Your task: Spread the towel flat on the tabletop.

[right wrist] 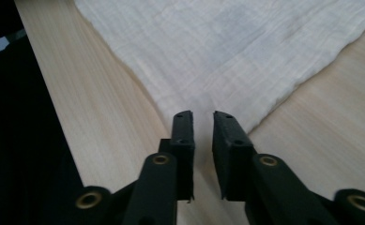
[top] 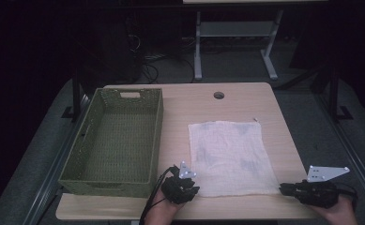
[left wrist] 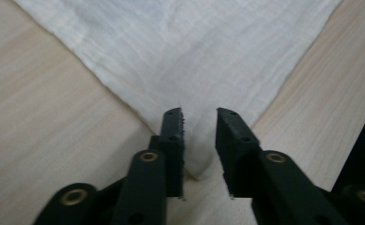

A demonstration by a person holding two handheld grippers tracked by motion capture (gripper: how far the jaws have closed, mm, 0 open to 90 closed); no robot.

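A white cloth (top: 229, 157) lies spread flat on the light wooden table (top: 185, 105), right of the middle. My left gripper (top: 195, 188) is low at the cloth's near left corner. In the left gripper view the jaws (left wrist: 200, 117) stand apart astride that corner of the cloth (left wrist: 194, 51), and the pads do not press on it. My right gripper (top: 283, 189) is low at the near right corner. In the right gripper view its jaws (right wrist: 202, 117) keep a narrow gap, with the tip of the cloth's corner (right wrist: 227, 47) reaching in between them.
A green woven basket (top: 156, 136) with nothing in it takes up the left part of the table. A round cable hole (top: 219, 95) sits near the far edge. Behind the table stand the legs of another table (top: 198, 51) and some cables on the floor.
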